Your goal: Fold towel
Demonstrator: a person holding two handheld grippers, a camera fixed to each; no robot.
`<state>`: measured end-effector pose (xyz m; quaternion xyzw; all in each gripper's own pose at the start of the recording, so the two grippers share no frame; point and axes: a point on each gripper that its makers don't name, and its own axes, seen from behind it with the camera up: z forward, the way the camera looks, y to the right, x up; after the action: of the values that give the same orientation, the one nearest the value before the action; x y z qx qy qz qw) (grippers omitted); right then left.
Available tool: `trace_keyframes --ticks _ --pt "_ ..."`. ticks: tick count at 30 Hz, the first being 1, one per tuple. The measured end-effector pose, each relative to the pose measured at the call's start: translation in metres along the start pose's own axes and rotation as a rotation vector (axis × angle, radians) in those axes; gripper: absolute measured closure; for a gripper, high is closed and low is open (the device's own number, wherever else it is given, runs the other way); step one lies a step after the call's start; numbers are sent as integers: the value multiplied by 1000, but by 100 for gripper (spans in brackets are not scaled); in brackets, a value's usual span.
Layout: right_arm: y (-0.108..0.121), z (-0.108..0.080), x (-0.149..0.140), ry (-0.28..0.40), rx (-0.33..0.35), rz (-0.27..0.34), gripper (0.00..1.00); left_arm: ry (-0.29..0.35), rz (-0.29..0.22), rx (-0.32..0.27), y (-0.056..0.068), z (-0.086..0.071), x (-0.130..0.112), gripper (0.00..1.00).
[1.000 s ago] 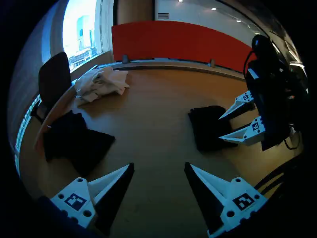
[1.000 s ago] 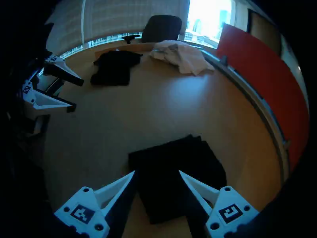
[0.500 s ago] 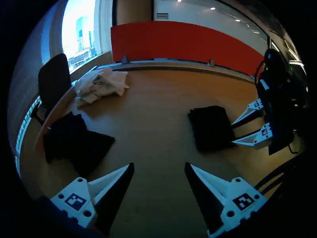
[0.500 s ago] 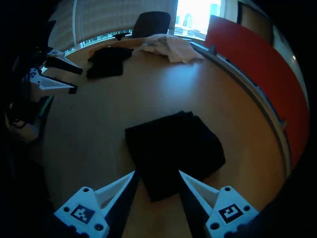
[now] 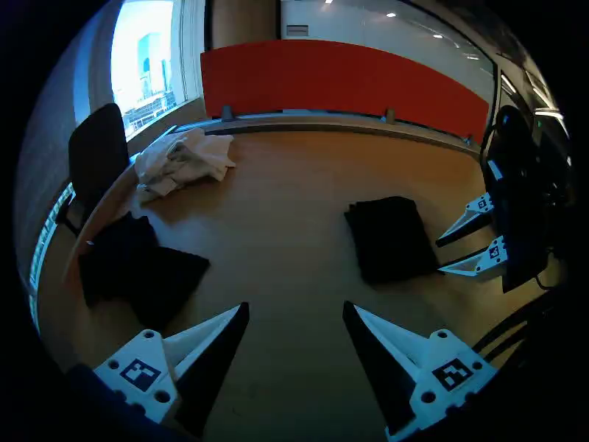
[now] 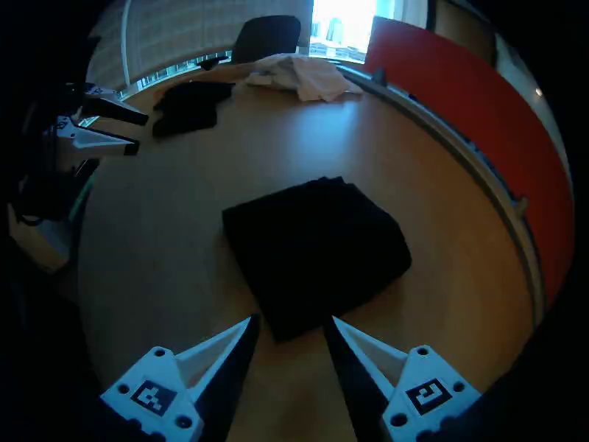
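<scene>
A black towel (image 6: 316, 250), folded into a neat rectangle, lies flat on the wooden table (image 6: 169, 221). My right gripper (image 6: 291, 322) is open just short of its near edge, with nothing between the fingers. In the left gripper view the same folded towel (image 5: 390, 237) sits right of centre, and the right gripper (image 5: 471, 239) hovers at its right side. My left gripper (image 5: 294, 309) is open over bare wood, holding nothing. A second black towel (image 5: 136, 265) lies crumpled at the table's left edge, also seen as the crumpled black towel (image 6: 188, 107) in the right gripper view, near the left gripper (image 6: 110, 129).
A heap of white cloth (image 5: 180, 158) lies at the far side of the table, beside a dark office chair (image 5: 92, 158). A red partition (image 5: 339, 77) runs along the table's back edge. Bright windows stand behind the chair.
My right gripper has drawn back from the folded towel, which now lies wholly ahead of its fingertips. The left gripper has barely moved.
</scene>
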<state>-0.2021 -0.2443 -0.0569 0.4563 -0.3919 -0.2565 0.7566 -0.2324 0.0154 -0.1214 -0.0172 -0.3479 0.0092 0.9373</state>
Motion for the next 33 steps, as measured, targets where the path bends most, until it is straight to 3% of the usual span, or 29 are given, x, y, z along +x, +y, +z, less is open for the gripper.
trace_keyframes --ticks 9,17,25,33 --pt "-6 7 -16 -29 20 36 37 1 1 -5 2 1 0 6" --pt "-5 11 -18 -31 21 67 59 1 7 -7 3 2 1 6" --pt "-6 12 -19 -30 23 78 88 -1 7 -6 1 3 1 6" --pt "-2 8 -18 -28 15 78 93 -3 5 -9 3 4 -1 6"
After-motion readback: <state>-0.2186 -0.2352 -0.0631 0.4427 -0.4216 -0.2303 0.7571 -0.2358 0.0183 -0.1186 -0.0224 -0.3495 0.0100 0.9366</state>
